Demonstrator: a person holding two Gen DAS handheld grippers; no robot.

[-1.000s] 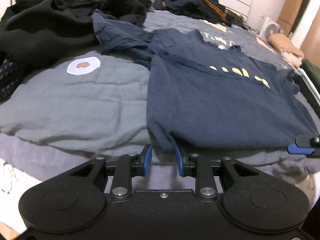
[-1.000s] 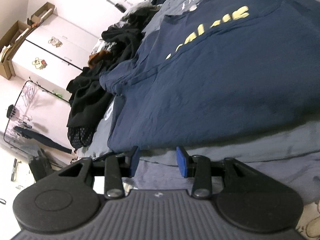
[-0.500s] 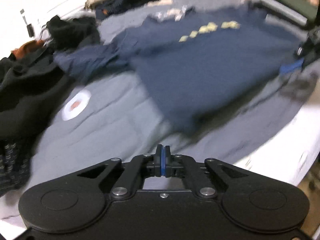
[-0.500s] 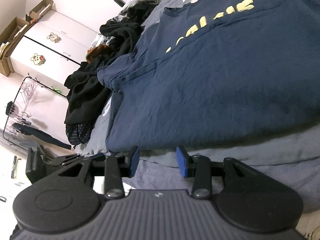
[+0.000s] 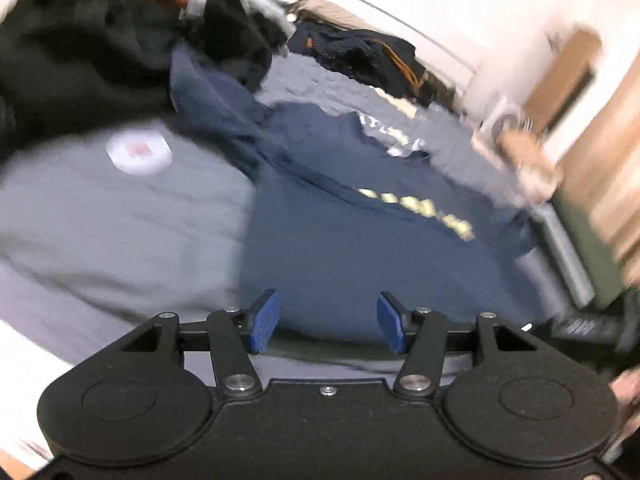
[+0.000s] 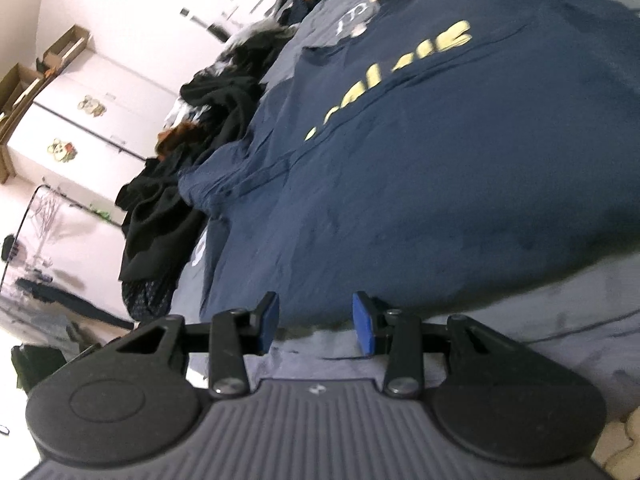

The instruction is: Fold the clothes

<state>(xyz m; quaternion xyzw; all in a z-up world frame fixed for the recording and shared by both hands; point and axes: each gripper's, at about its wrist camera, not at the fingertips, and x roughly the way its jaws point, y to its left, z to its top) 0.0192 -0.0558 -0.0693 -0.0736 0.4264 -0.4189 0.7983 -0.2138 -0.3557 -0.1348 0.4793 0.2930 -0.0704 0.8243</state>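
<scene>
- One navy T-shirt (image 5: 360, 248) with yellow lettering lay spread flat on the grey bedspread (image 5: 120, 216), its hem toward the two grippers.
- The left gripper (image 5: 327, 322) hung over the shirt's near hem, its blue pads (image 5: 264, 322) parting and nothing between them; the shirt lay beneath, not pinched.
- The right gripper (image 6: 316, 322) sat at the hem as well, its jaws spread apart and empty, the shirt's edge (image 6: 320, 312) just beyond its tips.
- One heap of black clothes (image 5: 100, 52) crowded the bed's far left corner, touching the shirt's outstretched sleeve (image 5: 212, 100).
- A second, smaller pile of dark garments (image 5: 360, 56) lay at the bed's far end.
- One white round patch (image 5: 138, 151) marked the bedspread left of the shirt.
- Two animal stickers (image 6: 62, 151) showed on the white wardrobe (image 6: 80, 120) in the right wrist view.
- The left view was blurred; what may be a fan (image 5: 508, 120) stood at the bed's right.
</scene>
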